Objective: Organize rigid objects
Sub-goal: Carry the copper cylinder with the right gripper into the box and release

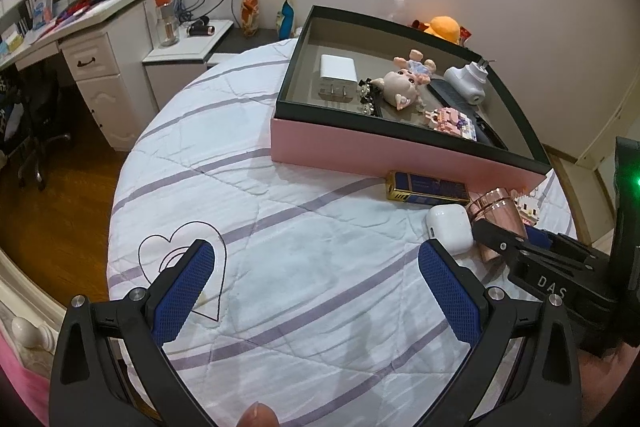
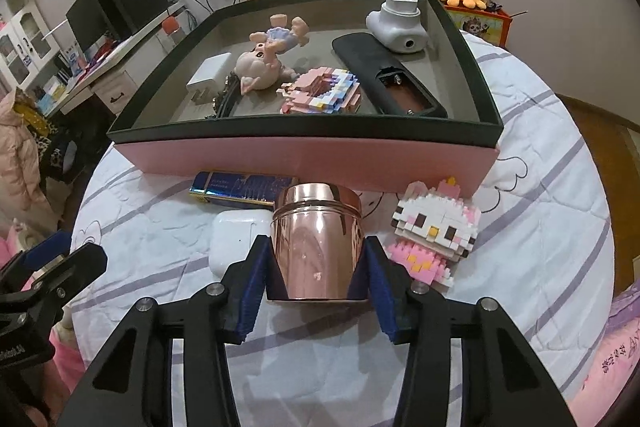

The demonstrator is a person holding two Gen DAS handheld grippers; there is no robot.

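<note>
Evidently meaning to lift it into the box [image 2: 304, 157] at twelve o'clock, the right gripper [image 2: 318, 267] clenched the copper tin [image 2: 316, 239] on the bedspread [image 2: 540, 227], while the left gripper [image 1: 316, 291] waited open, empty.

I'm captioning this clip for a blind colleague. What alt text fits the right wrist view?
The right claw grips a shiny rose-gold metal canister on a white quilt with purple stripes. Beside it lie a white earbud case and a pink-and-white block-built cat figure; behind stands a pink box with a black rim holding small items.
</note>
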